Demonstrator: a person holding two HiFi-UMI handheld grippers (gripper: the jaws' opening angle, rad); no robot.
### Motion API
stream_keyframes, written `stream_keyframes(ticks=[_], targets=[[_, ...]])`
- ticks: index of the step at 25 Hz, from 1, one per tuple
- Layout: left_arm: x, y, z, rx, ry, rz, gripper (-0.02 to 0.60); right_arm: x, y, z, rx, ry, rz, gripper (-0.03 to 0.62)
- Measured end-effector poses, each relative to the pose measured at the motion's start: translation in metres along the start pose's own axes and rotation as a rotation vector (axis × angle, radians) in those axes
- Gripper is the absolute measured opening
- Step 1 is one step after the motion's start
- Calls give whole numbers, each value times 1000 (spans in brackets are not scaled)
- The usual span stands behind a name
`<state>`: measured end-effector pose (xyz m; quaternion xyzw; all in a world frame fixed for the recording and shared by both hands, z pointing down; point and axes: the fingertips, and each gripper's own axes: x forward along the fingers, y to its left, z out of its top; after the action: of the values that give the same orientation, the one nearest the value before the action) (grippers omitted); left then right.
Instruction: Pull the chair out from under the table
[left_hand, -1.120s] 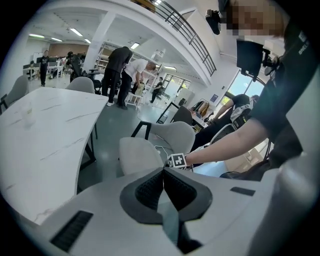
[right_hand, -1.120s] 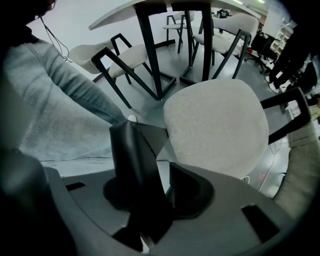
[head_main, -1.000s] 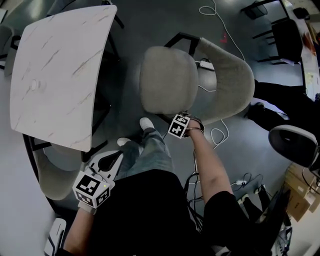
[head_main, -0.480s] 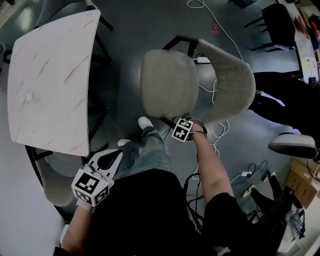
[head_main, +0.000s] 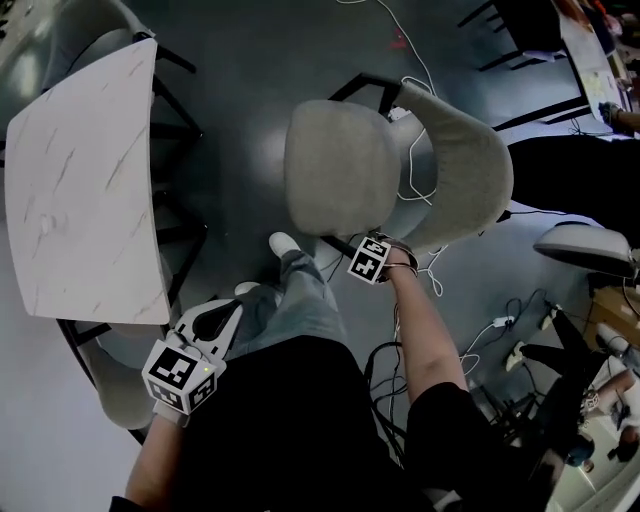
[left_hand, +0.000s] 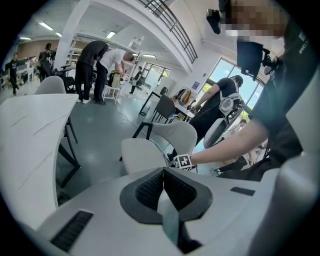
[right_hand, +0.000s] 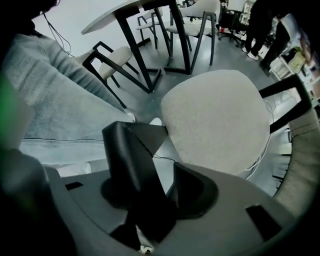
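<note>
**Letting go at the seat rim, chair out in the open**

Opening up on the right: my right gripper points steeply down at the near rim of the chair, and its fingers have just been spreading. They stand well apart now. In the right gripper view I see grey floor and a thin cable through the gap, with the pale seat just beyond the tips. No pad presses on anything. A dark wedge runs from the taller finger's tip towards the seat, and I can't tell whether it's chair frame or finger.

Over on the left, my left gripper hangs beside my knee. Its ribbed fingers are together, tip against tip, with nothing between them.

The chair stands clear of the worktop. It's out on the bare floor with a wide strip of grey between them, and its curved backrest is on the side away from the marble top. My white shoe sits just by the seat's near corner.

The count: two grippers and one worktop. In the head view there are three pale chairs. One is the chair I've got out here. A second is tucked under the worktop's near corner, and a third is at its far end. White cables loop over the floor behind the backrest.
</note>
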<state>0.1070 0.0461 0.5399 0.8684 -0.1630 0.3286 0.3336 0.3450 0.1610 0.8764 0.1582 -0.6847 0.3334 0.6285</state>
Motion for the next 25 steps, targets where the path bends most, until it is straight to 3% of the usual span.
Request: stream_keyframes(ticks=[13, 25], targets=[[5, -10, -2, 20, 17, -23, 6, -2, 10, -43, 170, -30, 9, 176], [0, -3, -3, -15, -9, -4, 6, 1, 16, -43, 158, -17, 28, 176]])
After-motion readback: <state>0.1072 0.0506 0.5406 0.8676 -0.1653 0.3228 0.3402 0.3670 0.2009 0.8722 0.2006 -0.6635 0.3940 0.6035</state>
